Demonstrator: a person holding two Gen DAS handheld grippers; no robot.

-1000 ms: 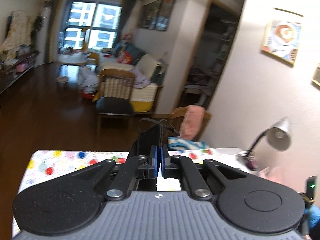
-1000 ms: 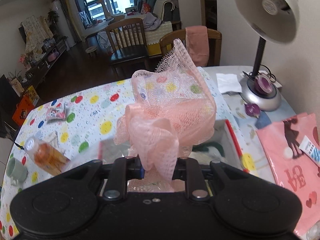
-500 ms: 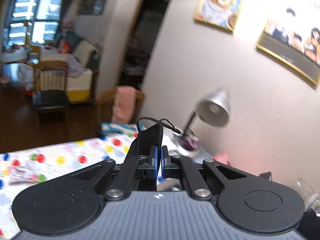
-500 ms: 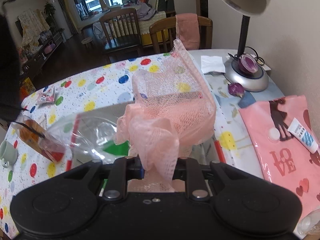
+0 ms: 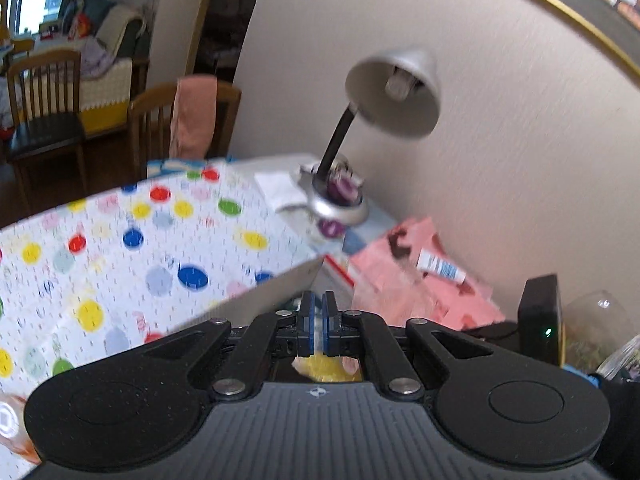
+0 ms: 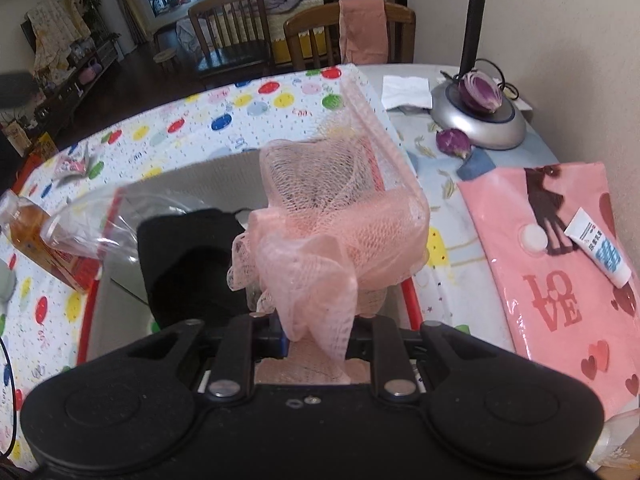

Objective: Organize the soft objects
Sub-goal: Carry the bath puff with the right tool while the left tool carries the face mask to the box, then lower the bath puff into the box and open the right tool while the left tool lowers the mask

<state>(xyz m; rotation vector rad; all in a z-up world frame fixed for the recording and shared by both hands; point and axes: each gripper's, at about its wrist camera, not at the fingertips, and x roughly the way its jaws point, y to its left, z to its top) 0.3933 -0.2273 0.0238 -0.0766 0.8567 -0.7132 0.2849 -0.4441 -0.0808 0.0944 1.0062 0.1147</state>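
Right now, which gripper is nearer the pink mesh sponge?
Right. The right gripper is clamped on the pink mesh sponge; the left gripper, shut and empty, hovers apart.

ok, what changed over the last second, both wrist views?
The left tool swung from the room toward the lamp and dipped to the table; the black strap in it earlier no longer shows. The right tool sank toward the red-rimmed box. Unchanged: left shut, right clamped on the pink mesh pouf.
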